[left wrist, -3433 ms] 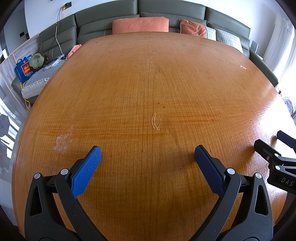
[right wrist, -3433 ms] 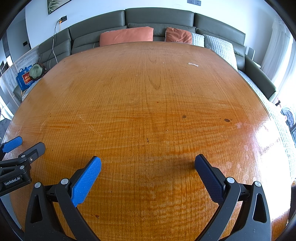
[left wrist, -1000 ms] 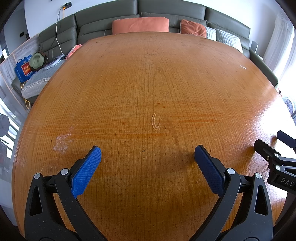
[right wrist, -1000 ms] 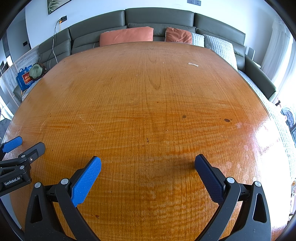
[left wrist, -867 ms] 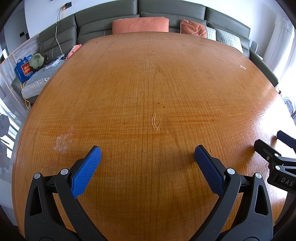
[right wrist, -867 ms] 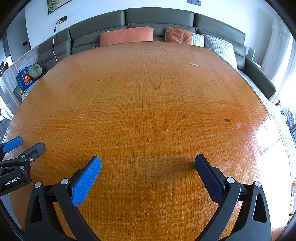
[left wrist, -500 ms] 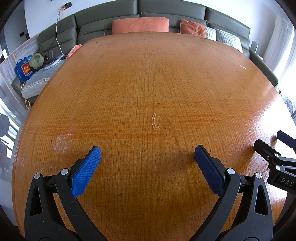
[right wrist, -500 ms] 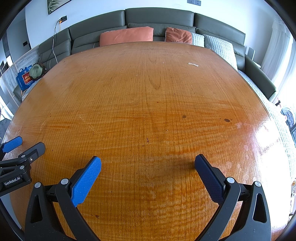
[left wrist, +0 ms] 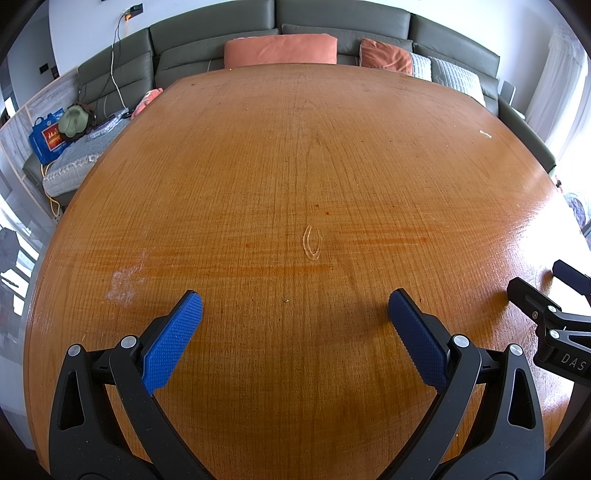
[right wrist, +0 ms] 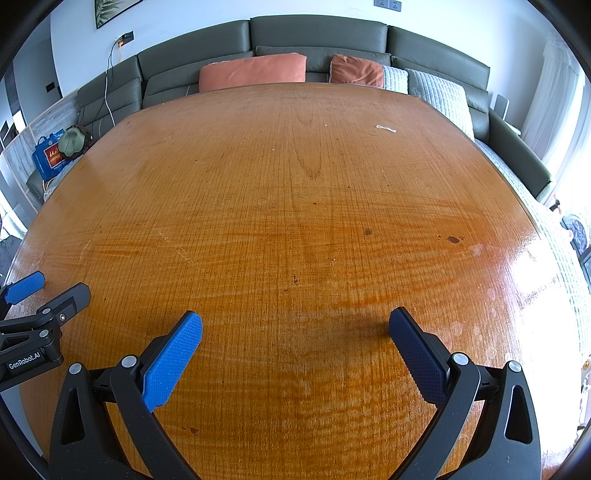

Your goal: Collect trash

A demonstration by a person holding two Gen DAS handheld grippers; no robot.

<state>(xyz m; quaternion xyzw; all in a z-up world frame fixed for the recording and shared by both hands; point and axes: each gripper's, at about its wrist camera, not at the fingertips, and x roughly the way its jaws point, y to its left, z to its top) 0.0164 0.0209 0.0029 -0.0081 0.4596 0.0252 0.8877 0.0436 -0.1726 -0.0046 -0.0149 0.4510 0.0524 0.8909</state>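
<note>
Left gripper (left wrist: 293,312) and right gripper (right wrist: 295,326), each seen from its own wrist camera, hover low over the near part of a wooden table (left wrist: 295,166). Both stand with their jaws spread wide and nothing between the blue pads (left wrist: 173,341). Each gripper also appears at the edge of the other's view: the right one at the right border of the left view, the left one at the left border of the right view, side by side and apart.

Ahead of the left gripper, near the table's middle, lies a thin, clear loop (left wrist: 312,244), flat on the wood; whether it is a loose band or only a mark cannot be told. To its left is a whitish smear (left wrist: 123,282).

Far across the table, toward its right edge, lies a small white scrap (right wrist: 386,128), the only clear piece of trash, well apart from both grippers; it shows as a tiny fleck in the left view.

Beyond the table runs a grey sofa (right wrist: 314,35) bearing orange cushions (right wrist: 253,72). At far left sits a blue bag (left wrist: 46,136).
</note>
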